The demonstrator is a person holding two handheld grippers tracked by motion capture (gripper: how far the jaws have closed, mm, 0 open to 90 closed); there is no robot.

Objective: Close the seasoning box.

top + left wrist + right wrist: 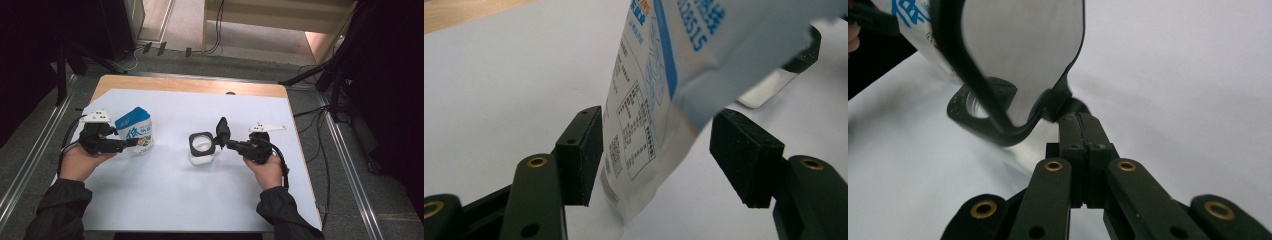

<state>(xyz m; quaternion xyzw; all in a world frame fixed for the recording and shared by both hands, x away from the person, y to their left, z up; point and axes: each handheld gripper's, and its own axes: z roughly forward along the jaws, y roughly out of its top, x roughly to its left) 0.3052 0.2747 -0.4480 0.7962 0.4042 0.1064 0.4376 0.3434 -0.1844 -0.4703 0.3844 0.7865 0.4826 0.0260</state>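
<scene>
Pouch (135,131) left of centre: soft, light, crushable; left claw (656,155) open astride its lower edge. Right claw (1082,150) clamped on jar (202,148) lid (1013,60) rim; jar rigid, likely slippery.

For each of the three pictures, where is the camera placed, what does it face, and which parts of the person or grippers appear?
High view: above the person's side, facing forward and down on the table; forearms, hands, both grippers.
Left gripper view: on the left gripper, along its open jaws at the pouch.
Right gripper view: on the right gripper, along its shut jaws at the container's lid.
Shared: the pouch and the container appear in all three.
</scene>
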